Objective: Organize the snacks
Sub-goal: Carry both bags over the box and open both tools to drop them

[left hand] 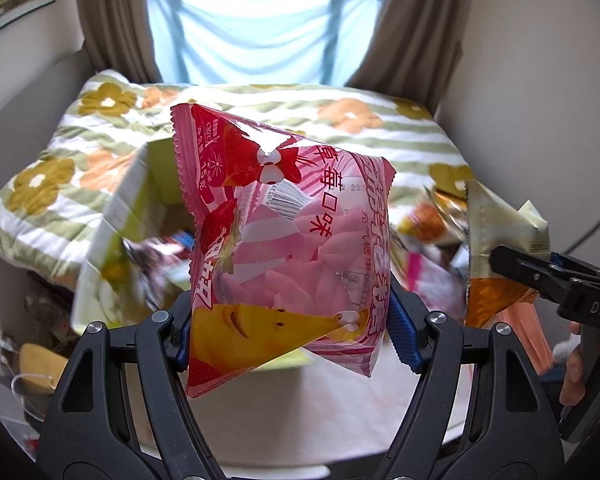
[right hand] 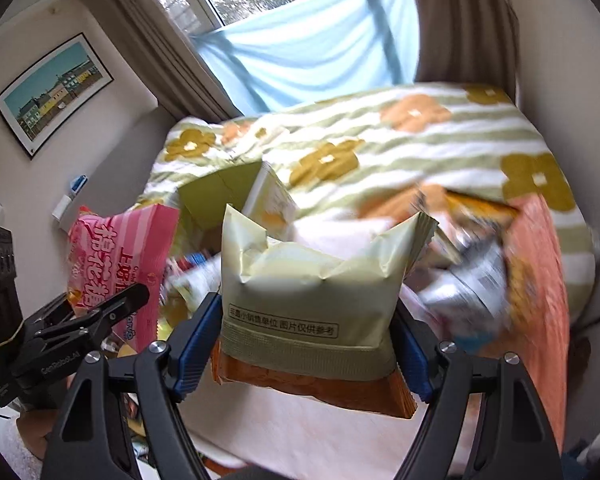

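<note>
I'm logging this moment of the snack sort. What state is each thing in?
Pink marshmallow bag: sealed, puffy, clamped in left gripper.
Pale green packet: sealed, clamped in right gripper.
Green carton: open, tipped.
Curtains: drawn apart.

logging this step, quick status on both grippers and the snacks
Left gripper clamps puffy pink marshmallow bag. Right gripper clamps pale green foil packet. Open yellow-green cardboard box ahead, nothing blocking.

left wrist: looks forward-down along left gripper (left hand: 288,332), pink bag (left hand: 284,240) close ahead | right wrist: same along right gripper (right hand: 306,344), pale green bag (right hand: 312,280) close | shared: flowered blanket (left hand: 380,128), window, each other's gripper
</note>
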`<state>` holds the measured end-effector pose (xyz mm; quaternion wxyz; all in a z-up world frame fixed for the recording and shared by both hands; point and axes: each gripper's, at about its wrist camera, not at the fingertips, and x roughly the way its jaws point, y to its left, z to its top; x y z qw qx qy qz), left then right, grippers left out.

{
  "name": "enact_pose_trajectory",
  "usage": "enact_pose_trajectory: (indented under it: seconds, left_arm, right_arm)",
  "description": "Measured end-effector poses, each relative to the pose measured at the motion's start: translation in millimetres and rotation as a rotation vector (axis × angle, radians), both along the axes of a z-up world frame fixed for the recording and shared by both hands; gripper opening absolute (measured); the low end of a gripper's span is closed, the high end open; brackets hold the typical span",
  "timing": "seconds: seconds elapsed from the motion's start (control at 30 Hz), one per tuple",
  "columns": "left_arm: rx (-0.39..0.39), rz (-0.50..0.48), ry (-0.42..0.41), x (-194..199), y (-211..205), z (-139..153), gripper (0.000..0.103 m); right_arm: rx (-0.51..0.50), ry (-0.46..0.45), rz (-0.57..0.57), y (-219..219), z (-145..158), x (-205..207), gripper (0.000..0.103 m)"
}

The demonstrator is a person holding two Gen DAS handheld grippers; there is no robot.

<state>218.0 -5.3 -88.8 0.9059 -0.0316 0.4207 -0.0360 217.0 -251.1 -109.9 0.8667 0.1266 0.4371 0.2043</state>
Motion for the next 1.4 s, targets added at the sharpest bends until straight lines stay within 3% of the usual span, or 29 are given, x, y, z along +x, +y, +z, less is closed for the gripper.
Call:
enact_pose_trajectory:
  seconds: [0.2, 0.43, 0.77, 0.9, 0.97, 1.03, 1.23, 1.4]
  left_arm:
    - [-0.005, 0.014, 0.005, 44.2, 70.5, 8.1, 0.072]
    - [0.001, -0.025, 0.062, 100.2, 139.4, -5.4, 0.072]
    - [-0.04, -0.126, 0.219, 175.6, 175.3, -54.0, 0.072]
    - [-0.041, -0.161, 0.254, 185.4, 167.7, -69.2, 0.08]
    - [-0.018, -0.17, 0.246, 184.9, 165.3, -73.0, 0.096]
    - [0.011, -0.151, 0.221, 181.5, 165.3, -71.6, 0.103]
    - [-0.064, -0.129, 0.26, 167.3, 178.6, -79.1, 0.103]
    - [-0.072, -0.082, 0.272, 151.3, 186.2, -82.3, 0.103]
  right_arm:
    - [0.001, -0.029, 0.021, 68.3, 13.8, 41.8, 0.076]
    - [0.006, -0.009, 0.003, 139.1, 14.6, 87.1, 0.076]
    - [-0.023, 0.061, -0.082, 180.6, 1.2, 129.5, 0.076]
    - [-0.044, 0.082, -0.095, 183.9, -3.5, 140.4, 0.076]
    - [-0.06, 0.088, -0.09, 184.4, -7.0, 144.6, 0.076]
    - [-0.071, 0.095, -0.081, 185.5, -11.1, 148.5, 0.076]
    - [-0.088, 0.125, -0.05, 187.8, -26.7, 158.3, 0.076]
    - [-0.121, 0.132, -0.006, 198.1, -34.0, 163.1, 0.076]
